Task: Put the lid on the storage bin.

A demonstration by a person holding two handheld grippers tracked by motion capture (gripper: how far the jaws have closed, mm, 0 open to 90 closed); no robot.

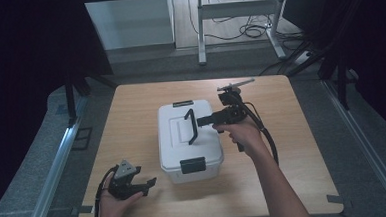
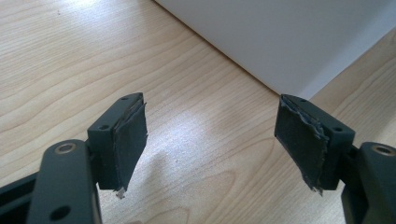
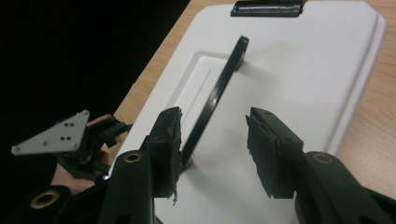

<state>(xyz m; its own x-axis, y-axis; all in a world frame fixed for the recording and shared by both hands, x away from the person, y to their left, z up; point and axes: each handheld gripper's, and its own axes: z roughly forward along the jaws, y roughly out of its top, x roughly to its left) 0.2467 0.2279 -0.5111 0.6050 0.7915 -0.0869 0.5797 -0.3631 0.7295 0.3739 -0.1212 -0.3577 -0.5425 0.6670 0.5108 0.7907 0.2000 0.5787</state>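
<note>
A white lidded box [image 1: 175,144] stands mid-table, with its black carry handle [image 1: 191,126] raised upright over the lid. My right gripper [image 1: 201,121] reaches in from the right at handle height. In the right gripper view its jaws [image 3: 212,149] stand apart over the lid [image 3: 299,70]. The handle bar [image 3: 219,88] runs just inside the left pad, and neither pad presses on it. My left gripper [image 1: 147,183] rests low near the table's front left edge, open and holding nothing. Its pads [image 2: 128,140] frame bare wood, and the box wall [image 2: 280,37] lies just ahead.
Black latches sit on the box's front [image 1: 192,165] and back [image 1: 182,103] rims. The wooden table [image 1: 285,184] has bare room on each side of the box. A metal desk frame [image 1: 236,11] and cables stand on the floor beyond, with dark curtains on both sides.
</note>
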